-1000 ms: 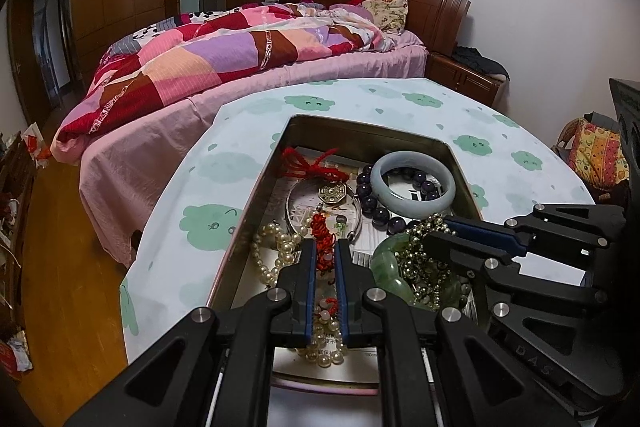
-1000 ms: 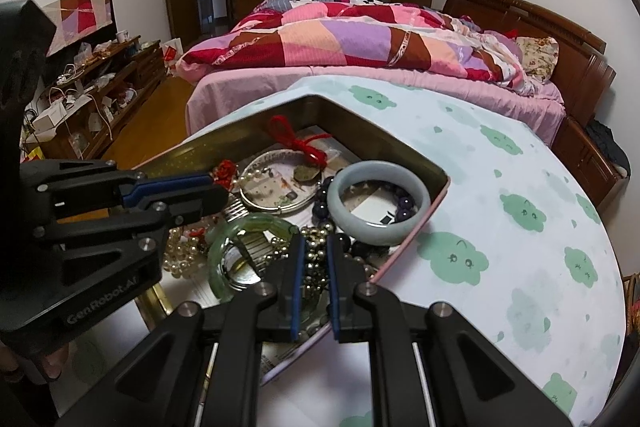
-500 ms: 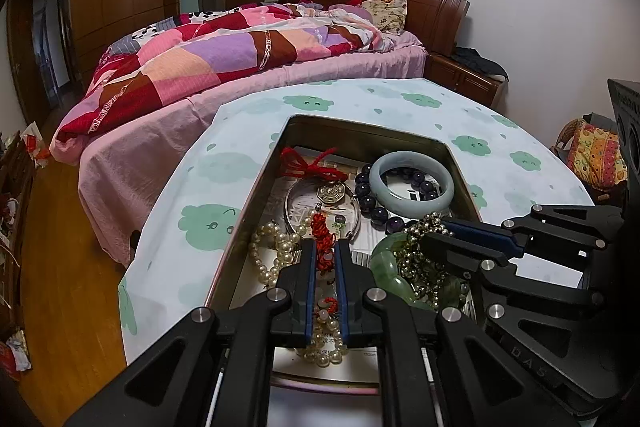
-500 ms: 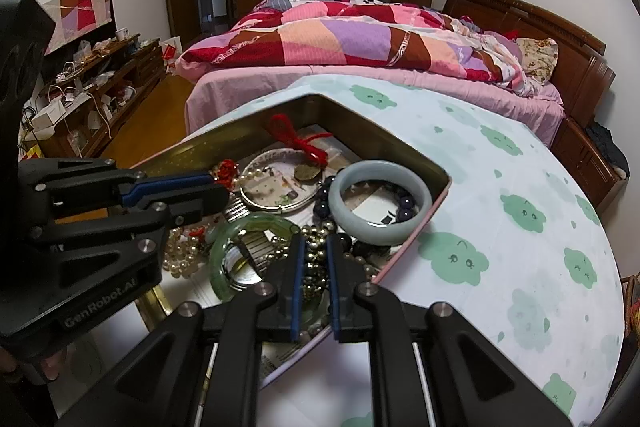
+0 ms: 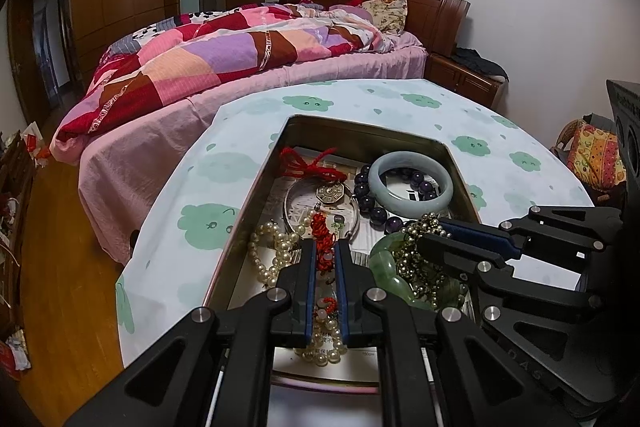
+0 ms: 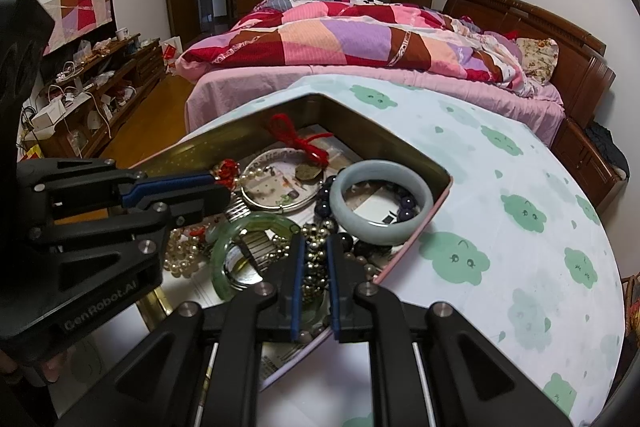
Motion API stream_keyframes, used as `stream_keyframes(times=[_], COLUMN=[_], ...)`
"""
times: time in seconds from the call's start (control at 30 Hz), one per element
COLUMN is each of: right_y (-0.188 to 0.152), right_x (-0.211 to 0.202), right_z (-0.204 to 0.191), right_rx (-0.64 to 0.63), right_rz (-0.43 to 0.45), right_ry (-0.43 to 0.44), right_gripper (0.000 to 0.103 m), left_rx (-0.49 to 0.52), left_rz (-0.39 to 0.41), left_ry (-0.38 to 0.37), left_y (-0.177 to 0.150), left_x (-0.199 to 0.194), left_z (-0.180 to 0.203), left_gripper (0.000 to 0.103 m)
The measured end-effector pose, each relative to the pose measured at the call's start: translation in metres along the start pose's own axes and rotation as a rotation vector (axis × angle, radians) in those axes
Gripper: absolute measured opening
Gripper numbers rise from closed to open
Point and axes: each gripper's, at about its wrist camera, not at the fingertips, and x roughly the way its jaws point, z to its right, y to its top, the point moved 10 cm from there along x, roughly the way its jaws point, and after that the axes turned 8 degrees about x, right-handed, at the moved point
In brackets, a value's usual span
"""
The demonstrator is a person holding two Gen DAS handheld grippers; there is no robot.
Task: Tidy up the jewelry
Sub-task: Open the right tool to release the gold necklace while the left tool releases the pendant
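Jewelry tangled in the tin [image 5: 256,195] could be dragged out together, since red cord [image 5: 325,239] is pinched by the left gripper [image 5: 325,259] and brass beads [image 6: 314,255], at six o'clock, by the right gripper [image 6: 314,259].

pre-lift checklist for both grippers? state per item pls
1. Left gripper closed on the red knot strand: ok, pads pinch it.
2. Right gripper closed on the brass bead chain: ok, beads sit between the pads.
3. Red strand free of the pearl strand: not ok, they overlap.
4. Bead chain free of the green bangle: not ok, it drapes over the bangle.
5. Pale bangle clear of both grippers: ok.
6. Tin held down: cannot tell.
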Motion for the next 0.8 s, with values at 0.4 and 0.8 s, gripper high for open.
stream_keyframes(times=[0.4,0.8], right_y=[0.000,0.009], right_x=[0.001,-0.013], right_z=[-0.003,-0.004], right_rx=[-0.004,-0.004], right_rz=[0.004,0.048], right_ry=[0.000,0.000], right_gripper=[0.013,0.041], left_rx=[-0.001,-0.029], left_rz=[0.018,0.080], left_ry=[0.002,0.071], left_y=[0.003,0.019], left_x=[-0.007,-0.038], left_z=[-0.001,-0.017], left_gripper=[0.008,0.064])
